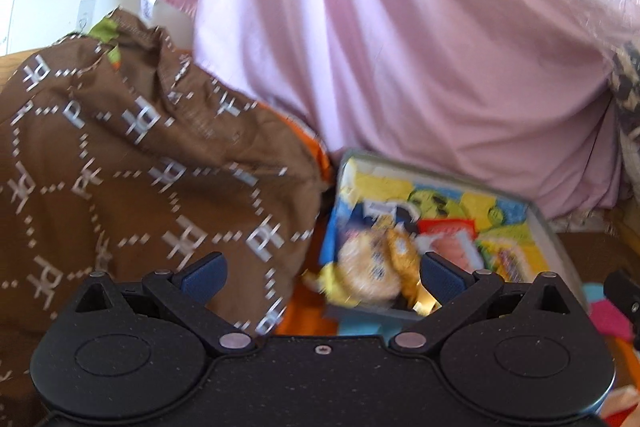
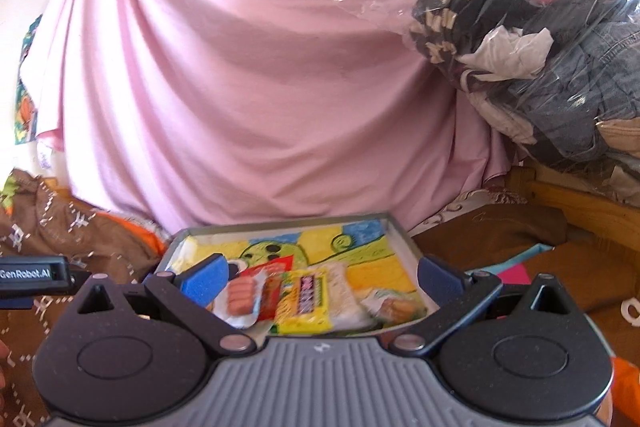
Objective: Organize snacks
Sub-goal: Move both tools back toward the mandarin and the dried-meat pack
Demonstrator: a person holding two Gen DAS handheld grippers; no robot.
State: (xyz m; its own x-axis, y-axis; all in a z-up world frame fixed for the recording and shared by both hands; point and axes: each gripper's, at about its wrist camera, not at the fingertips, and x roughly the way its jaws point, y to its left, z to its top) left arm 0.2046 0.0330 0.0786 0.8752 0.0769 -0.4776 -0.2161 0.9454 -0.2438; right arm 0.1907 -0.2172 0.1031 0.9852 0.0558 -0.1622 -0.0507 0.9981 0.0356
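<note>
The left gripper point(image 1: 322, 277) has its fingers spread wide and holds nothing; a blurred cookie pack point(image 1: 374, 269) lies between them at the tray's point(image 1: 554, 227) near edge. The right gripper point(image 2: 322, 277) is also wide open and empty above the tray point(image 2: 280, 221), where a sausage pack point(image 2: 240, 297), yellow packet point(image 2: 306, 301) and white packet point(image 2: 344, 291) lie side by side. A brown bag point(image 1: 132, 163) sits left of the tray.

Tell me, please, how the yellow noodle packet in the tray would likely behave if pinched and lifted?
The yellow packet looks like thin crinkly film, so probably light and slippery. Its contents may crack under a hard pinch. It overlaps the sausage pack in the tray, so lifting may drag that along.
</note>
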